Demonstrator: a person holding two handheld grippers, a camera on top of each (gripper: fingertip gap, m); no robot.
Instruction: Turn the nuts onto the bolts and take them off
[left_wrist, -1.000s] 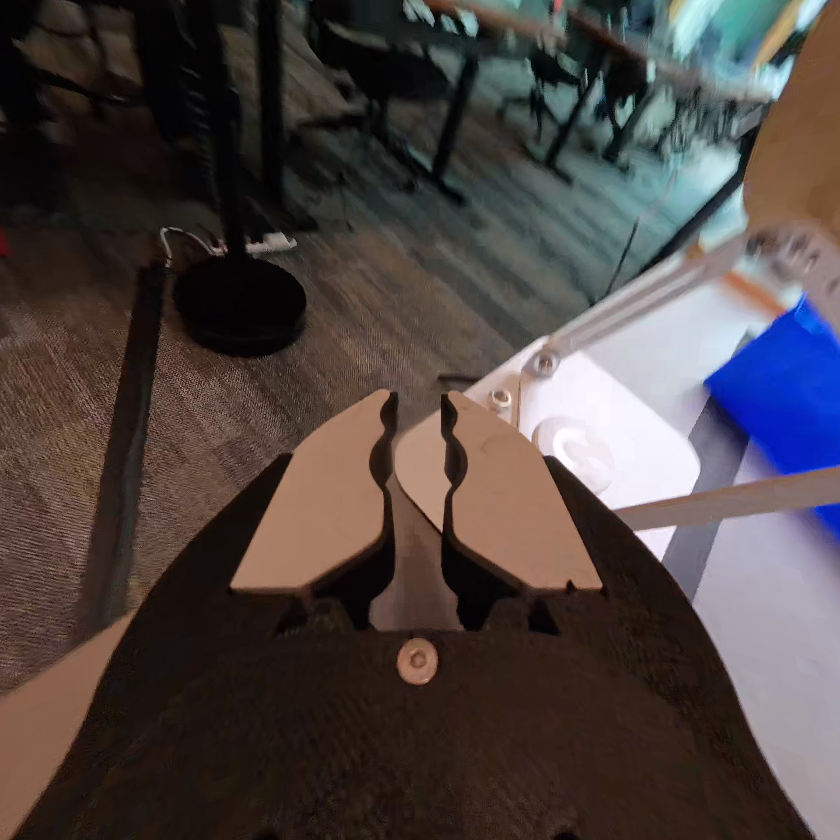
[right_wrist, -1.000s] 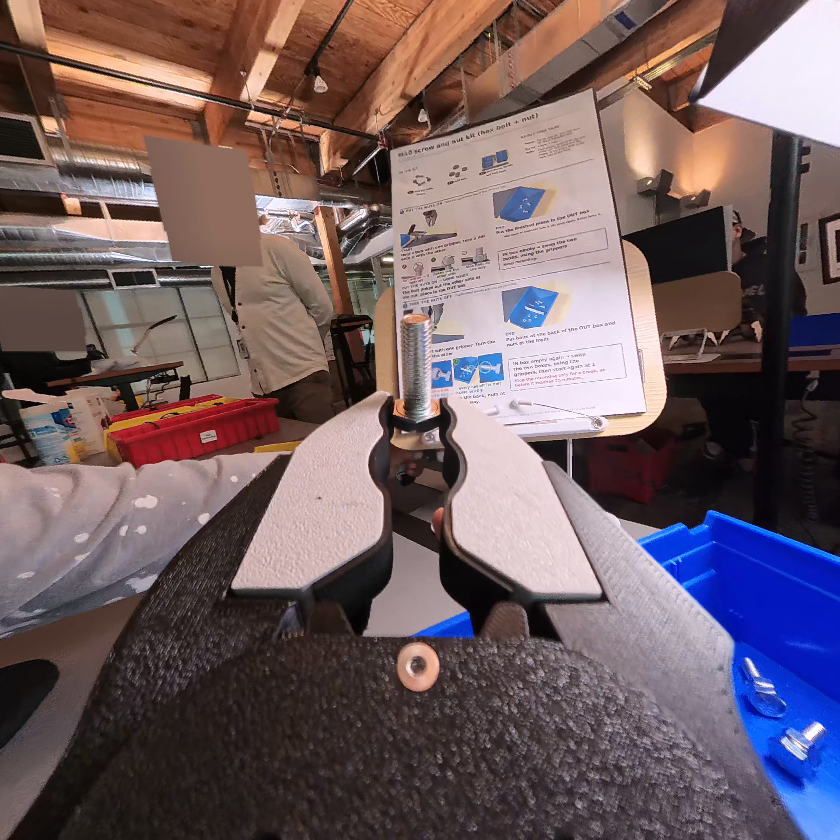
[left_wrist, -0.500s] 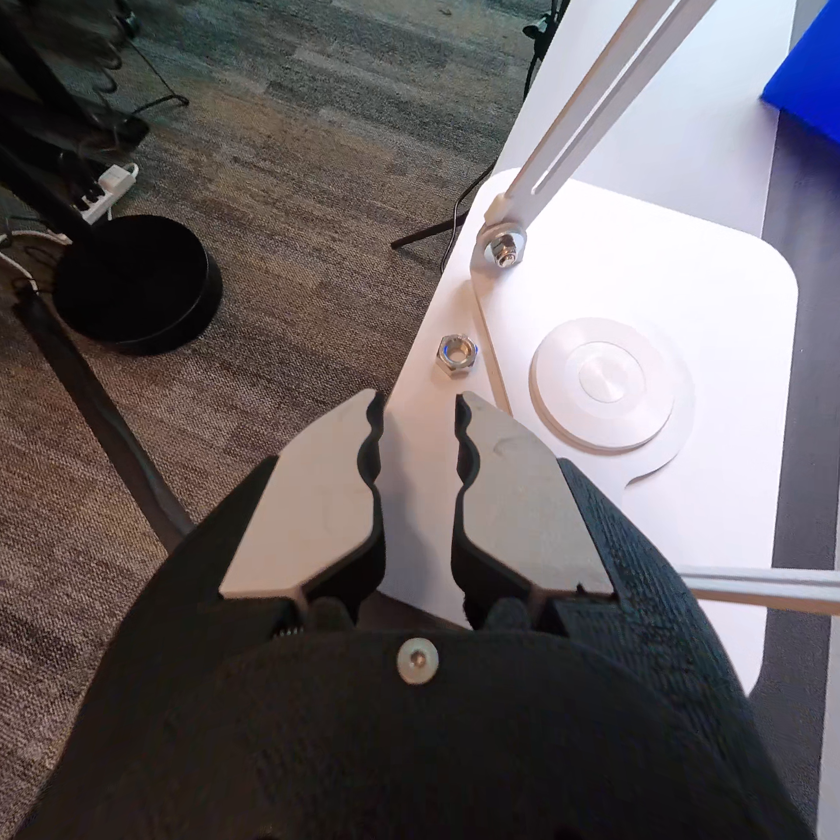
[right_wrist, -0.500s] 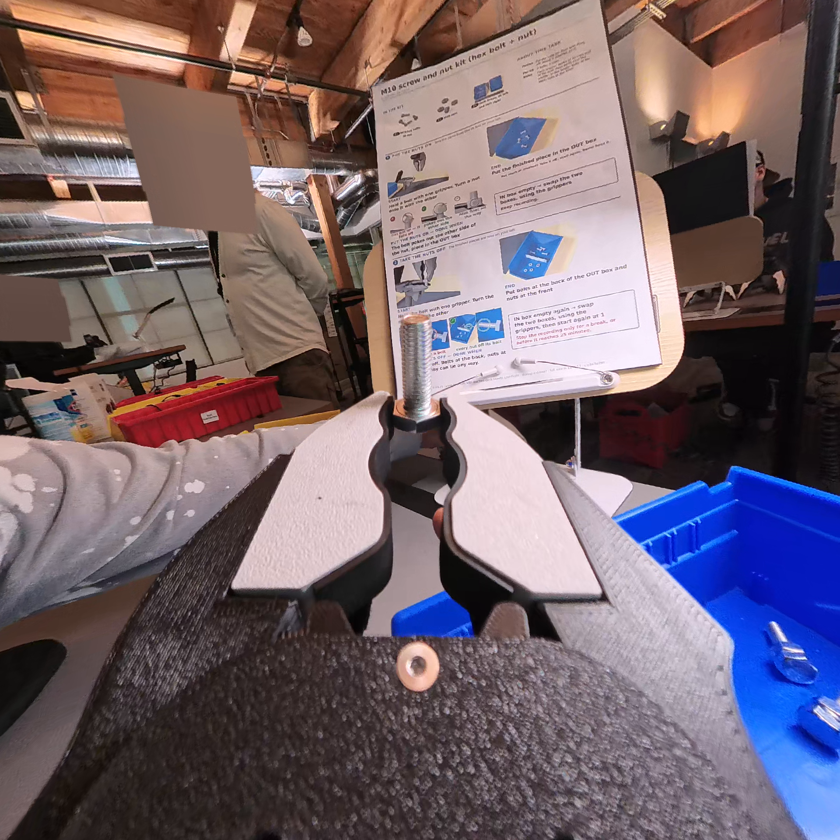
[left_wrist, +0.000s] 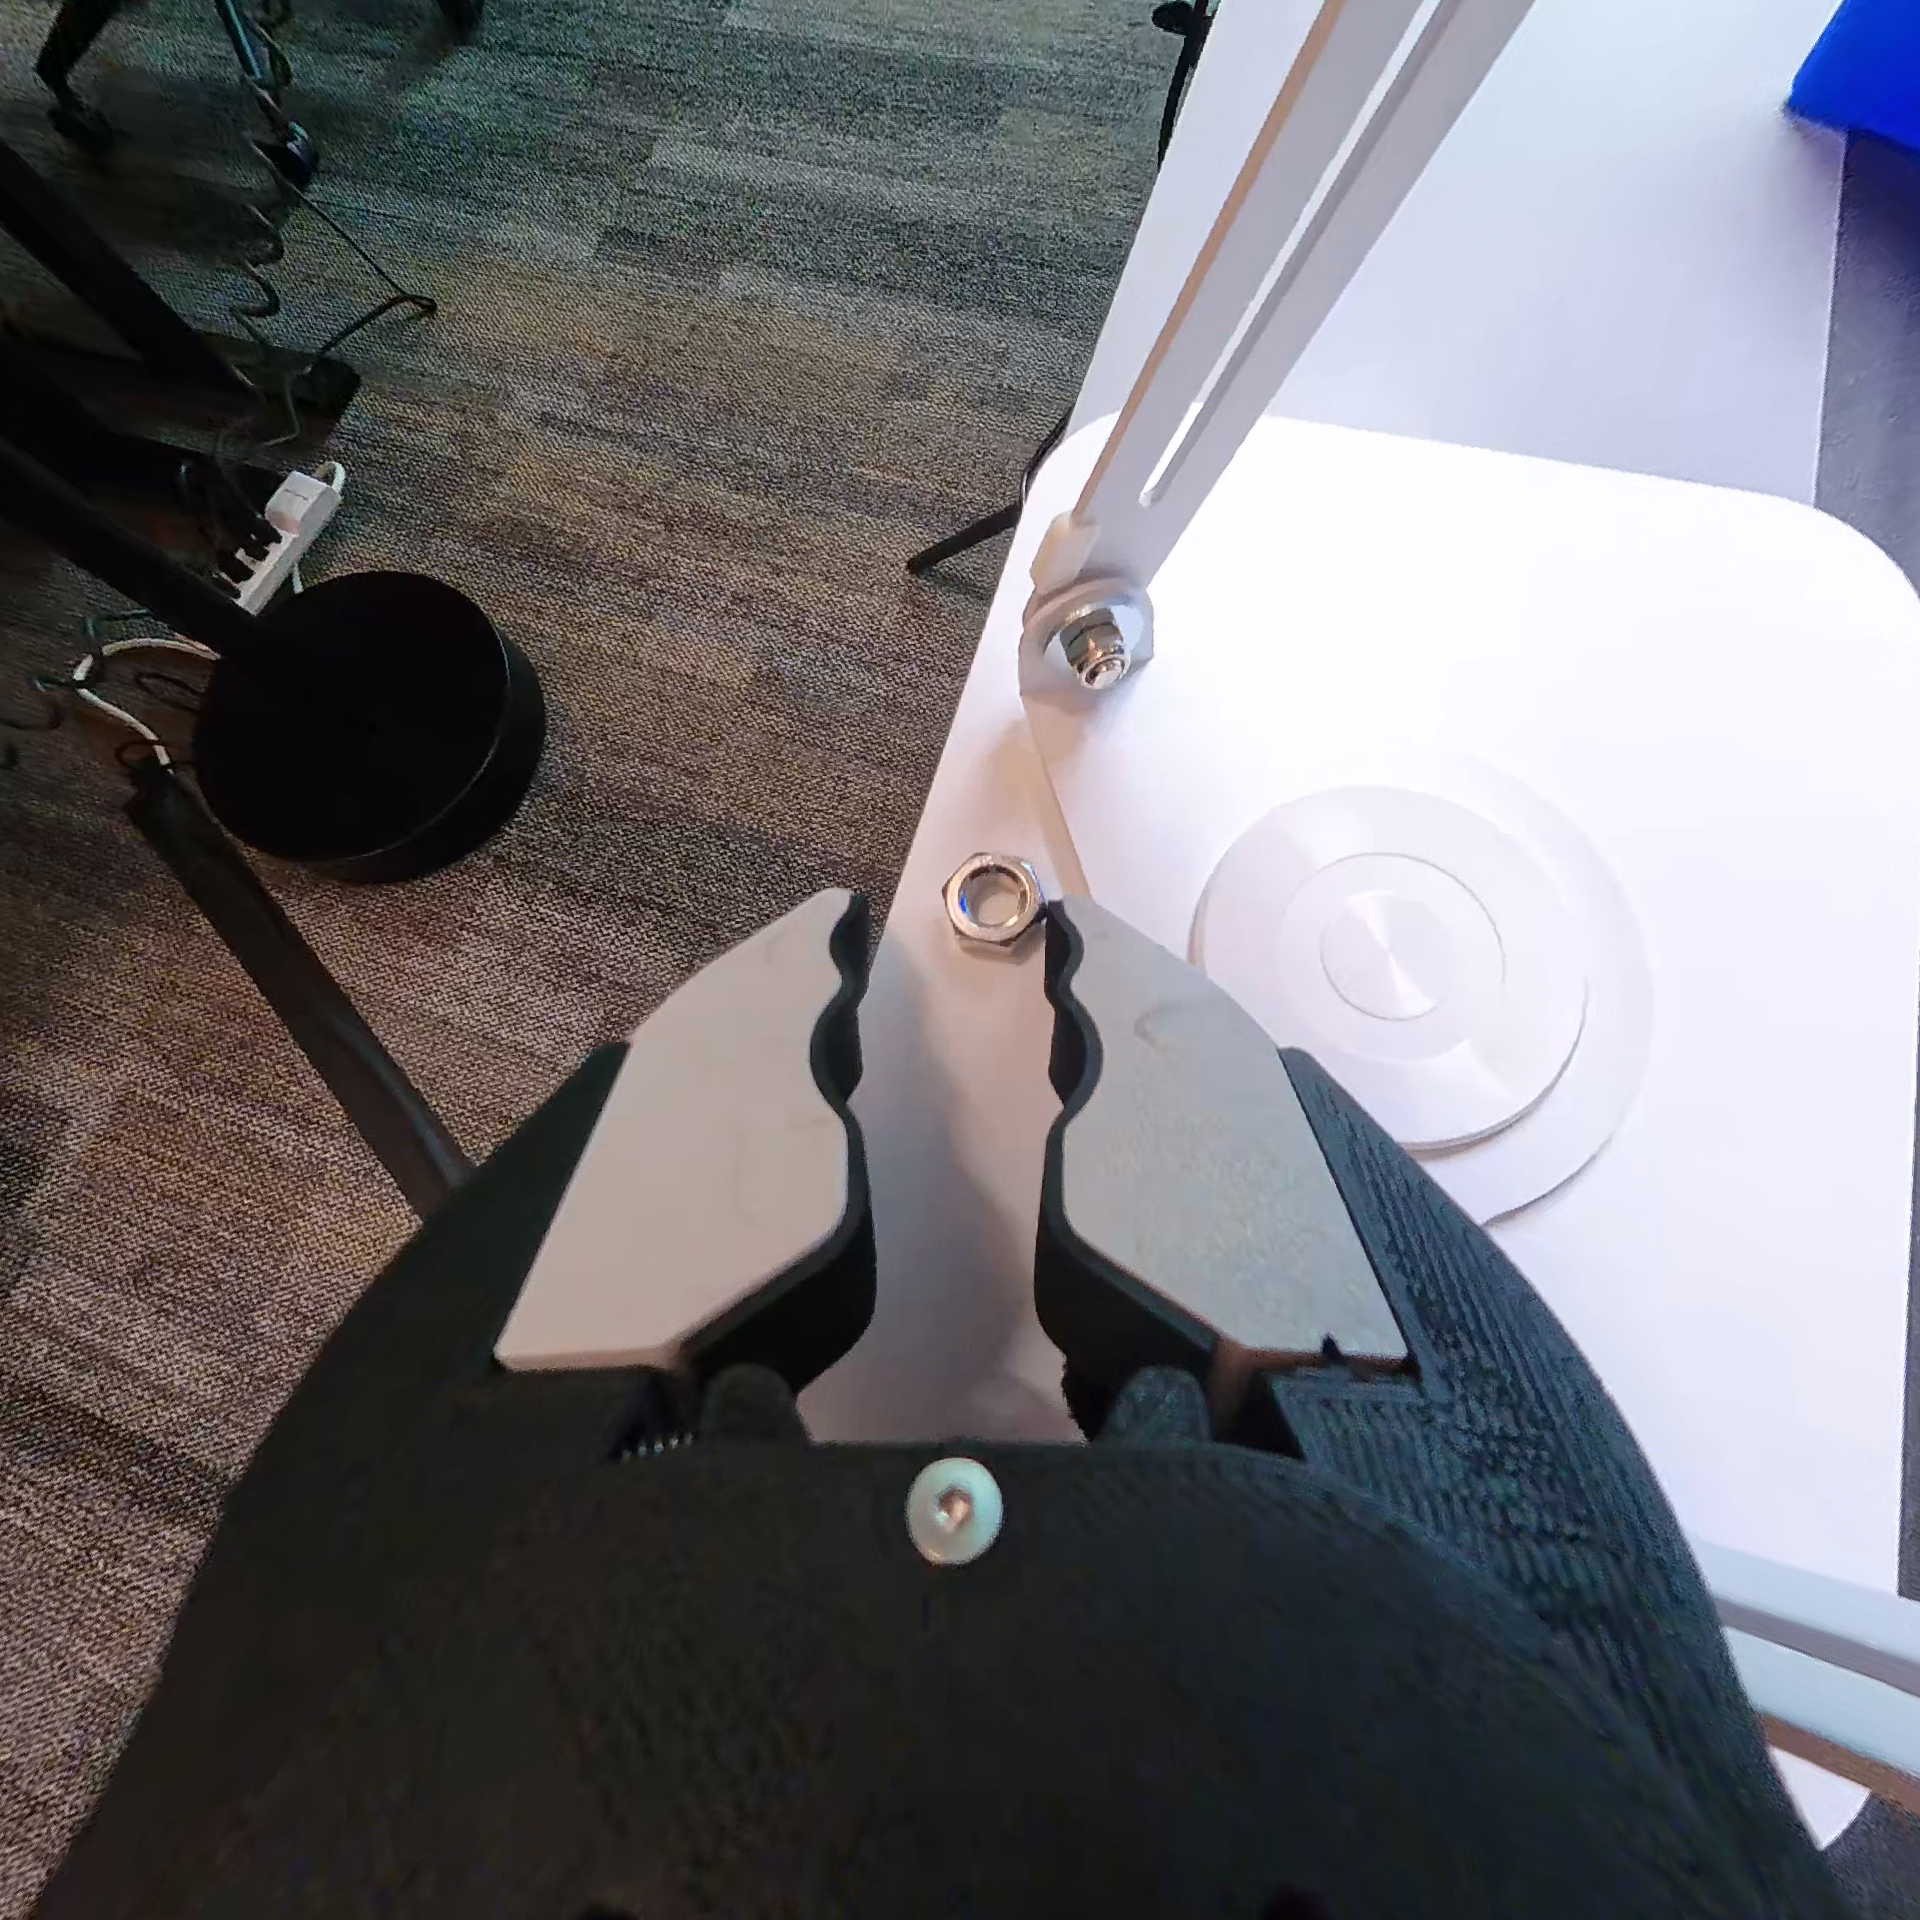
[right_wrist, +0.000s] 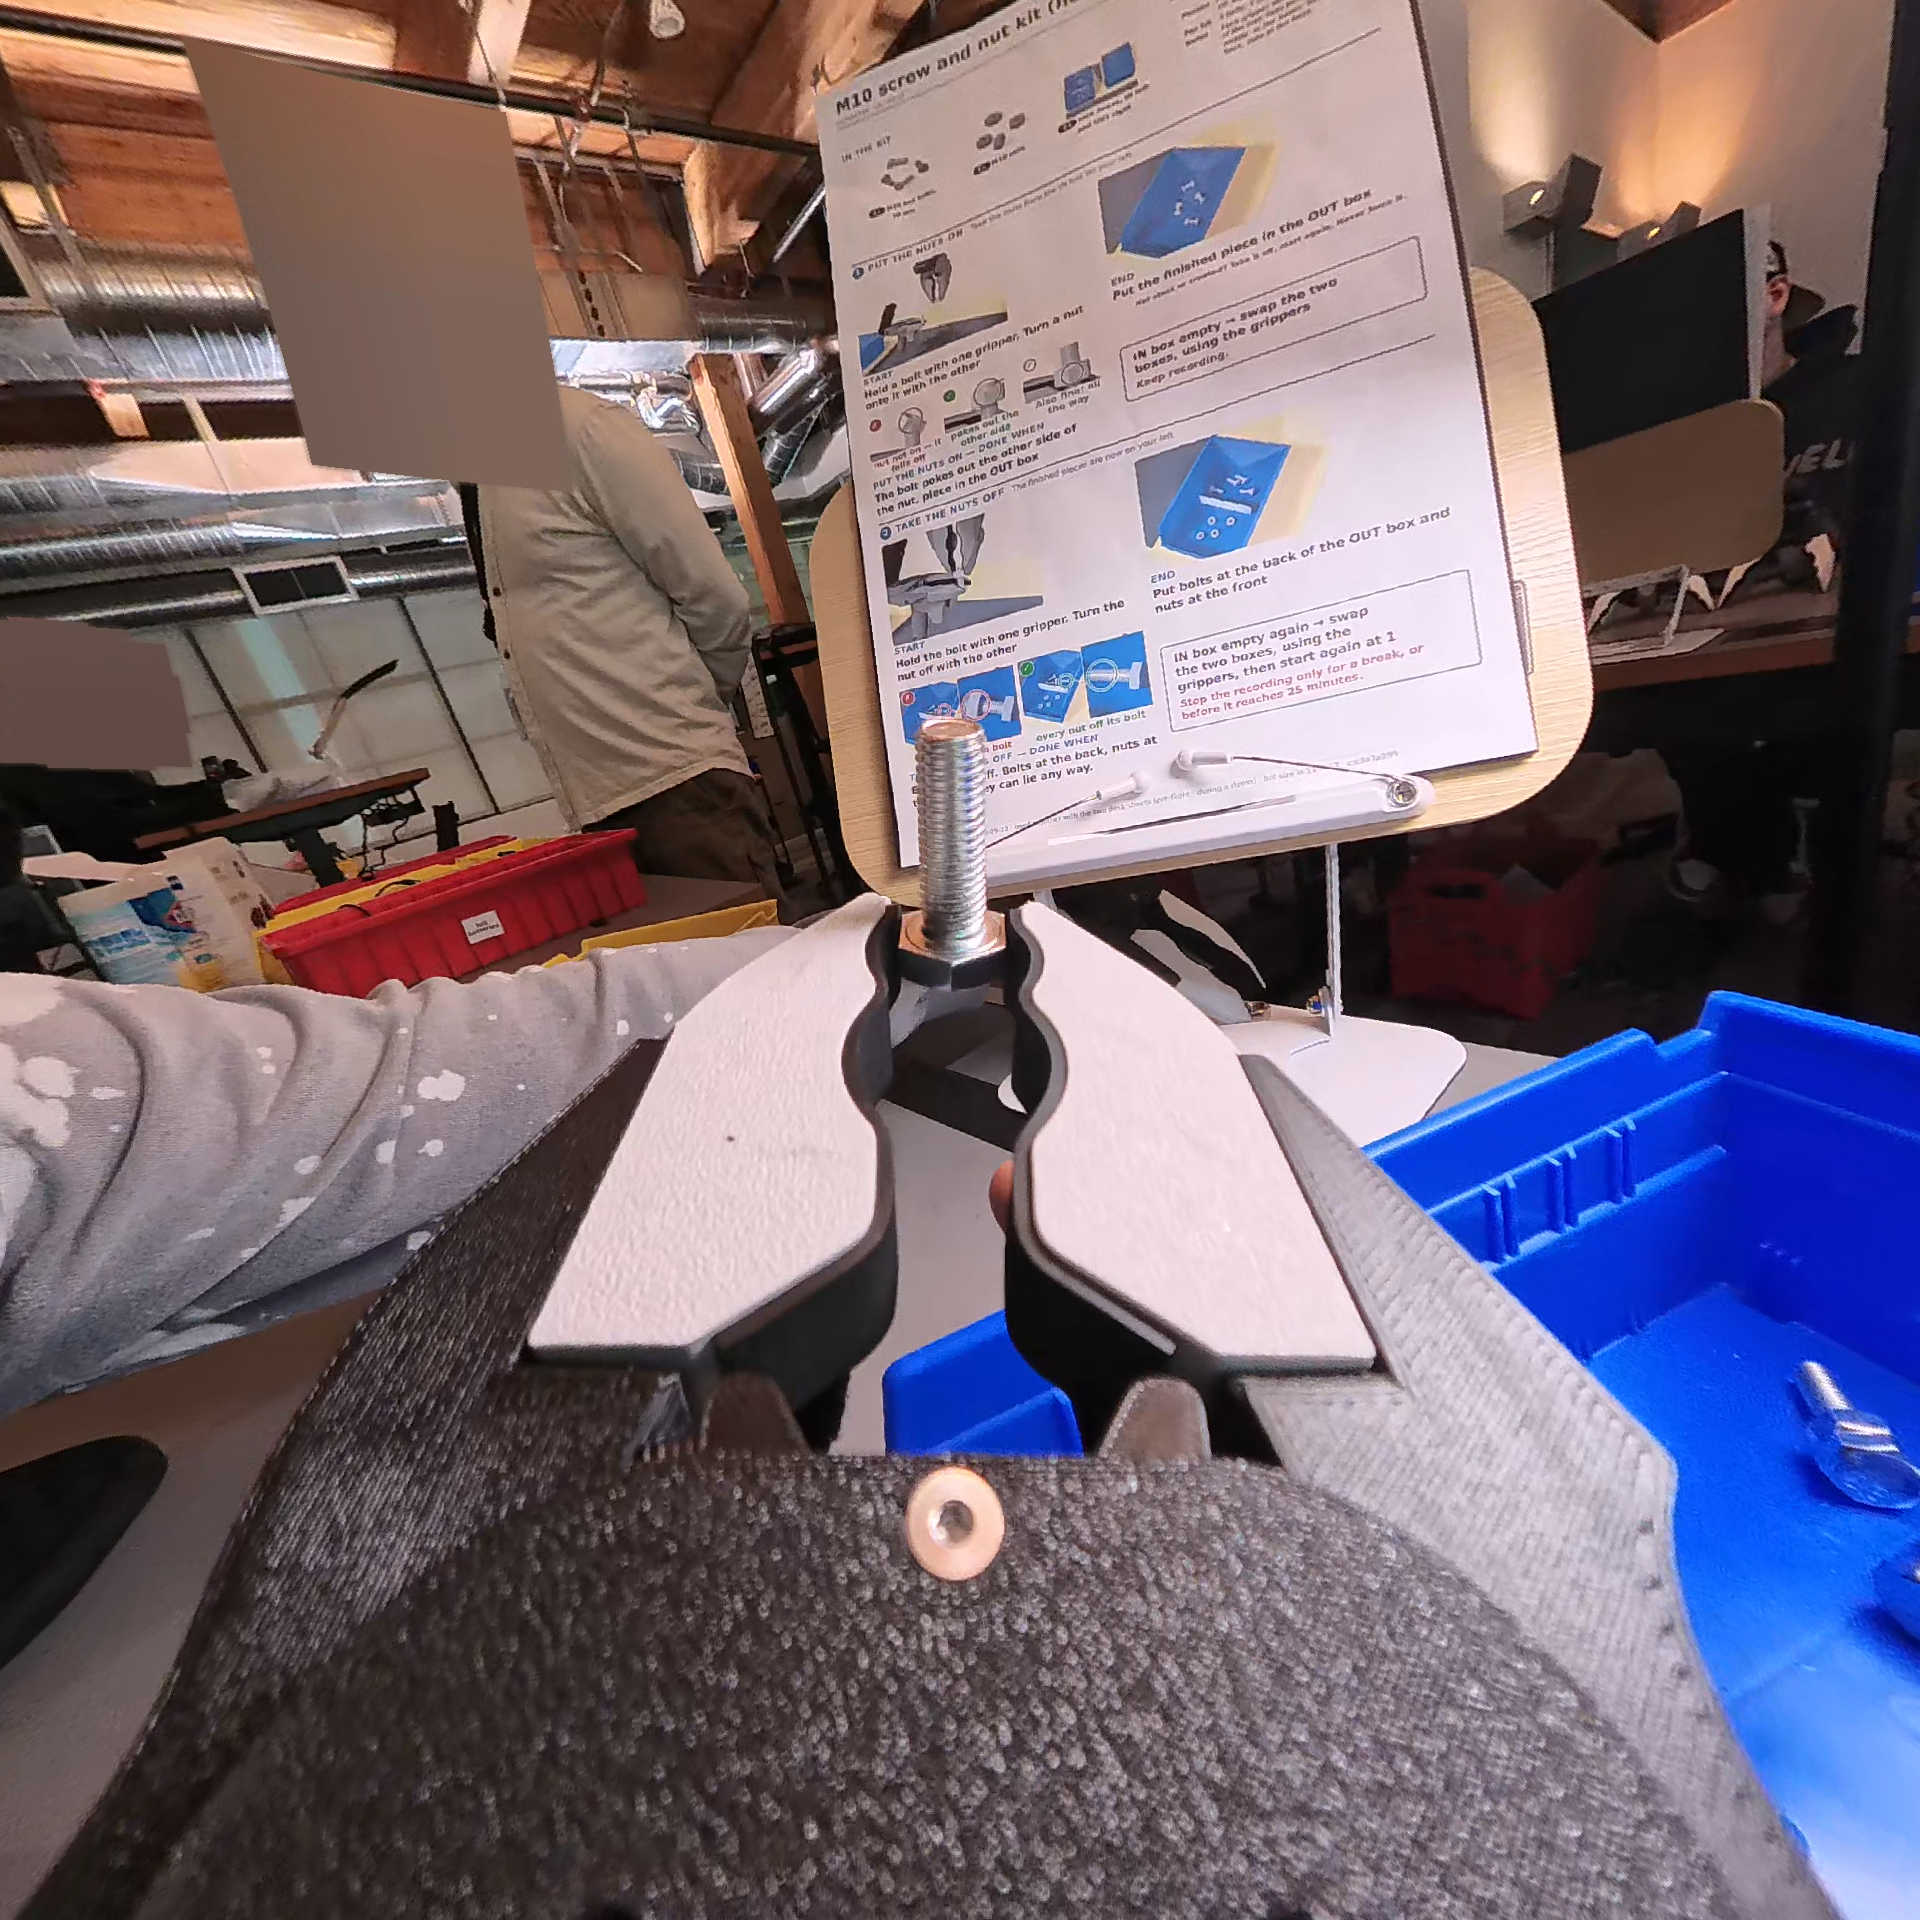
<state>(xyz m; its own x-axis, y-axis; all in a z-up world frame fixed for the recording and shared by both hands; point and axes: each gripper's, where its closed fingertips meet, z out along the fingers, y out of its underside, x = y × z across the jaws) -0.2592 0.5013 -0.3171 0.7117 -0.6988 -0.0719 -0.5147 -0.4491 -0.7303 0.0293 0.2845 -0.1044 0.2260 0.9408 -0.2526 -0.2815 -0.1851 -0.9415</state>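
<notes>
In the left wrist view a silver hex nut (left_wrist: 988, 900) lies flat on the white table near its left edge, beside the white stand base (left_wrist: 1455, 727). My left gripper (left_wrist: 951, 914) is open and empty, its fingertips on either side of the nut, the right tip just touching it. In the right wrist view my right gripper (right_wrist: 951, 940) is shut on the head of a silver bolt (right_wrist: 951, 831), which stands upright with its threaded shank pointing up.
A blue bin (right_wrist: 1662, 1299) with loose bolts (right_wrist: 1855, 1439) sits at the right. A white stand with a slotted arm (left_wrist: 1236, 312) holds an instruction sheet (right_wrist: 1153, 416). The table's left edge drops to grey carpet (left_wrist: 520, 520). A grey speckled sleeve (right_wrist: 260, 1122) crosses the left. One gripper's finger ends stand about 40 centimetres off the other's.
My left gripper swung down over the table corner, opened wider and moved forward until its tips reach the nut. My right gripper kept its hold on the bolt and tilted slightly.
</notes>
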